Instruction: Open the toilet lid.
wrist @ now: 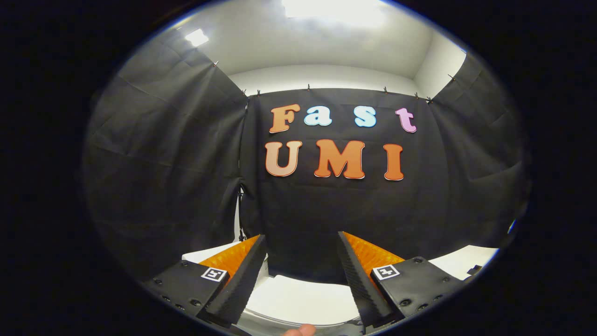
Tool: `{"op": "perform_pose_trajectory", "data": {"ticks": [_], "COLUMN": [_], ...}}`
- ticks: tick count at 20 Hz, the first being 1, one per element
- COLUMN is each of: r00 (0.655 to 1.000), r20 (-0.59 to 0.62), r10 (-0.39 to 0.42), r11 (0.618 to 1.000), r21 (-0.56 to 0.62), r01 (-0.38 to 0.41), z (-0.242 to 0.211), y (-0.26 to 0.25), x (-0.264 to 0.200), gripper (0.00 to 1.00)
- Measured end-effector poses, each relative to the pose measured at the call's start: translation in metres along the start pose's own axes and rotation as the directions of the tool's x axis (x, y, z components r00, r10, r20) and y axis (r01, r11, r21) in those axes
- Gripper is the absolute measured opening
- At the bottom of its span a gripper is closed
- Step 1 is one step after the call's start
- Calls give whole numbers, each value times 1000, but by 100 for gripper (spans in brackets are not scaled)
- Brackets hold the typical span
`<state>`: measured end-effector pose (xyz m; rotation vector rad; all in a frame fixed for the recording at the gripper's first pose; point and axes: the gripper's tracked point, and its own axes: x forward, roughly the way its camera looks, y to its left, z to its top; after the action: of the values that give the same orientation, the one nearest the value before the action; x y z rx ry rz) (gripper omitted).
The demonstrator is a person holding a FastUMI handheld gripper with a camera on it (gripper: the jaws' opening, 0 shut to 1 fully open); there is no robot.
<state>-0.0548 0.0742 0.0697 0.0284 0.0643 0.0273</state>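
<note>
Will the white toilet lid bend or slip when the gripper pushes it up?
The toilet lid looks smooth and glossy, so it may be slippery. It looks like hard plastic, so probably stiff, not floppy. The gripper is open, with the lid below its fingers.

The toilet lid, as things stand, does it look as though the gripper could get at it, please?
Probably yes. The gripper is open, the white toilet lid lies low between and beneath its fingers, and nothing stands between them. A fingertip shows at the lid's near edge.
</note>
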Motion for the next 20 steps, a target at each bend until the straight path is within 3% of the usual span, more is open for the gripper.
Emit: {"op": "perform_pose_trajectory", "data": {"ticks": [20], "r00": [1000], "r20": [-19], "r10": [11], "r11": [1000], "r21": [-13], "r01": [-12], "z": [-3], "y": [-8], "x": [-4], "gripper": [98]}}
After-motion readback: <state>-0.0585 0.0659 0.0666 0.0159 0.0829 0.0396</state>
